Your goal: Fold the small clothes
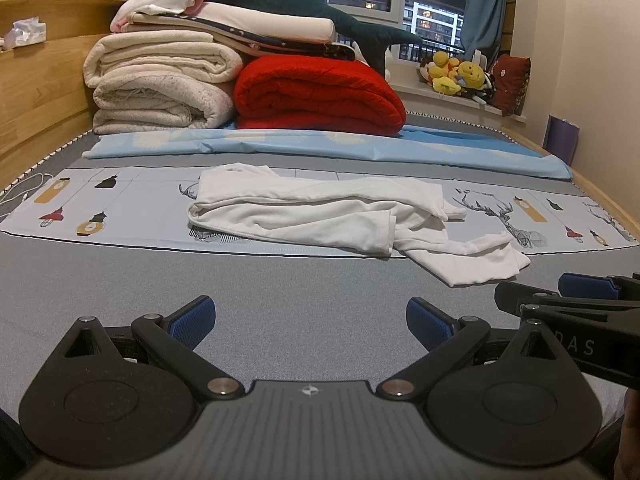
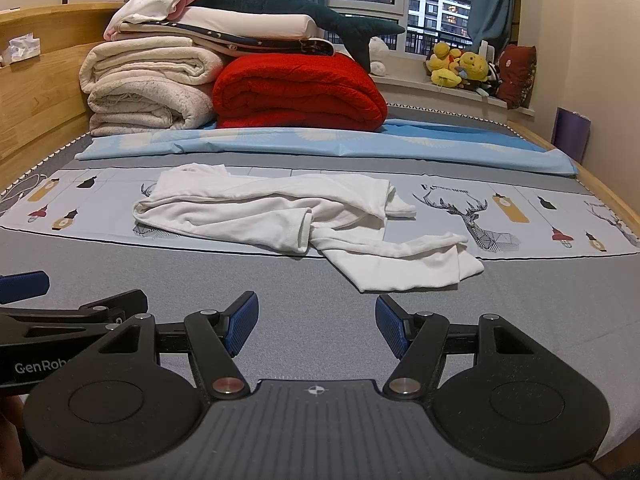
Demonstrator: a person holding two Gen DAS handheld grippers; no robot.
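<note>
A crumpled white garment (image 1: 320, 212) lies on a printed light-blue cloth (image 1: 120, 200) across the grey bed; it also shows in the right wrist view (image 2: 280, 212). One sleeve end (image 1: 476, 260) reaches onto the grey mattress toward me, also in the right wrist view (image 2: 404, 264). My left gripper (image 1: 311, 322) is open and empty, low over the mattress, short of the garment. My right gripper (image 2: 316, 324) is open and empty, just short of the sleeve end. Each gripper shows at the edge of the other's view.
Folded cream blankets (image 1: 160, 84), a red blanket (image 1: 320, 92) and a plush shark (image 1: 300, 4) are stacked at the bed's far end on a blue sheet (image 1: 320, 144). A wooden headboard (image 1: 36, 80) runs along the left. Plush toys (image 1: 460, 72) sit on the windowsill.
</note>
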